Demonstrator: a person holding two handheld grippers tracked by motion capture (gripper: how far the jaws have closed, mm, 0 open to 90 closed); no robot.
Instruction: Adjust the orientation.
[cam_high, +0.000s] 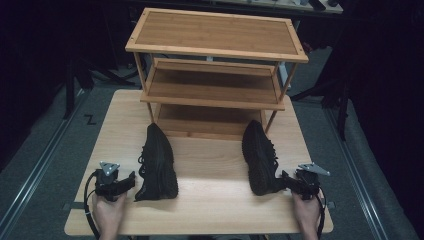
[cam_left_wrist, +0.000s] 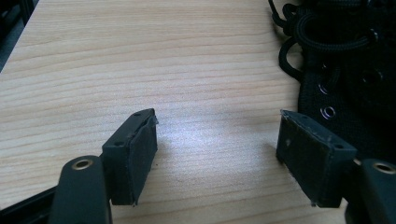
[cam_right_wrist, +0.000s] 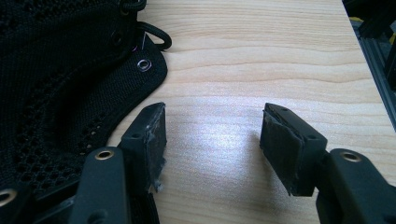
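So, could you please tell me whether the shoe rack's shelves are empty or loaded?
Empty as far as visible: the shoe rack has bare shelves, and both black shoes lie on the table before it.

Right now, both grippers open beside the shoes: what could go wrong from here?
1. The left gripper has bare table between its pads, with the left shoe off to one side, so closing now would likely grab nothing.
2. Loose laces lie near the jaws and could snag.
3. The right gripper sits against the soft mesh collar of the right shoe; a grip there may fold and slip on the way to the rack.
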